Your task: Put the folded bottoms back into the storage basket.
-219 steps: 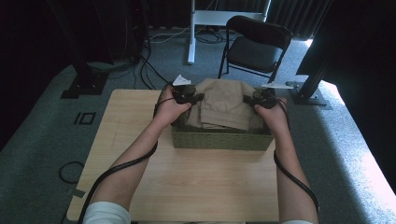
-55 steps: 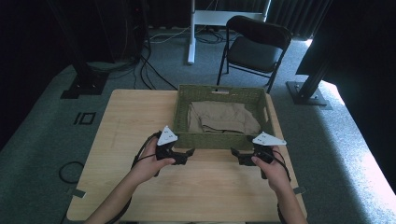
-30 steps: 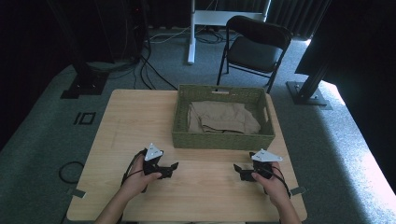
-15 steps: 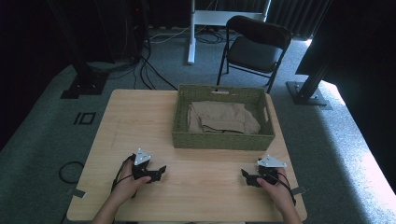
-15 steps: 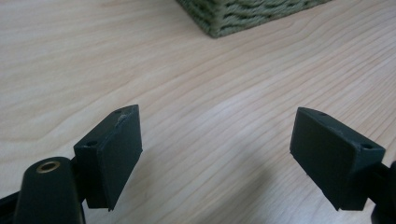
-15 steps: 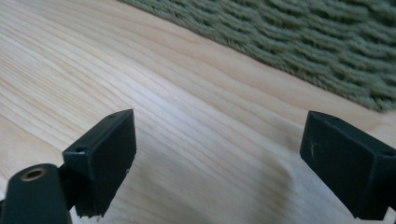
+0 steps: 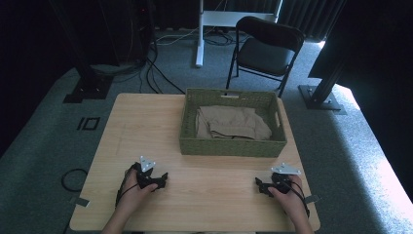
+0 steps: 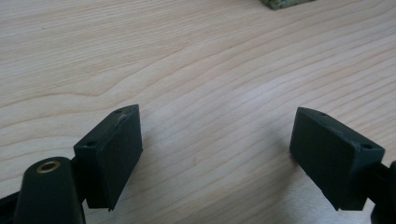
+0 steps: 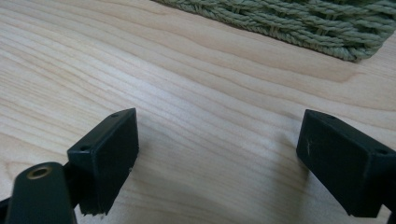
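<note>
Now both hands rest low on the counter (image 7: pixel 209 195), left gripper (image 7: pixel 160 179) and right gripper (image 7: pixel 259 185) fingers released, seemingly touching wood.

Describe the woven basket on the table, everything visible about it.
The woven basket is rectangular, olive green, made of what looks like braided rope or grass, with a slot handle cut into its far wall. It sits upright on the far half of the wooden table, toward its right side. Inside lies a folded tan cloth, covering most of the floor. Nothing else touches it; one corner shows in the right gripper view.
</note>
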`<state>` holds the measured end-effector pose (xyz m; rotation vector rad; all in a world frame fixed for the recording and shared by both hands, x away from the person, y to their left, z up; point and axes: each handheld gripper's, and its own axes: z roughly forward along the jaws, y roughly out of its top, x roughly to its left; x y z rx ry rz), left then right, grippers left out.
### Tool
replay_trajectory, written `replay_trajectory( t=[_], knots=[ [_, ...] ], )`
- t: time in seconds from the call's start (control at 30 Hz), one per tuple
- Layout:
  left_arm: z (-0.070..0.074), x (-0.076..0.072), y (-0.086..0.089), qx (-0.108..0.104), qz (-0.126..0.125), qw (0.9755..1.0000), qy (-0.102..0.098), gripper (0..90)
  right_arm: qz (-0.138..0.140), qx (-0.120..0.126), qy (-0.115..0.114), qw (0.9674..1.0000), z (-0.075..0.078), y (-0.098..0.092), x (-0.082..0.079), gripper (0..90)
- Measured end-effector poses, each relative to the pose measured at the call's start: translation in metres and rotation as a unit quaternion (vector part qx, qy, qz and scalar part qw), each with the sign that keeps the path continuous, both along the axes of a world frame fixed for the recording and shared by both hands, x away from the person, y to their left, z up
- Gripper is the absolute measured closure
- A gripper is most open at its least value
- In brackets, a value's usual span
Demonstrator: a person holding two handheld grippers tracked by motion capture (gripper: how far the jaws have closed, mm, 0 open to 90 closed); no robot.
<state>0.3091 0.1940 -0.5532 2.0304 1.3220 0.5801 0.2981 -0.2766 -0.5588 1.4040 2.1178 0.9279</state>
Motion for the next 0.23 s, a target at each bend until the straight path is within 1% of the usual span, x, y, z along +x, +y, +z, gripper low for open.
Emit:
replay_trajectory(
  t=[0.1, 0.23],
  knots=[
    [0.0000, 0.0000, -0.0008, 0.001, 0.008, 1.0000, 0.001, 15.2, 0.000, 0.000, 0.001, 1.0000, 0.0001, -0.0002, 0.0010, 12.4],
    [-0.0001, 0.0001, -0.0009, 0.000, 0.008, 1.0000, 0.002, 15.0, -0.001, 0.000, 0.001, 1.0000, 0.0001, -0.0002, 0.0010, 12.4]
  ],
)
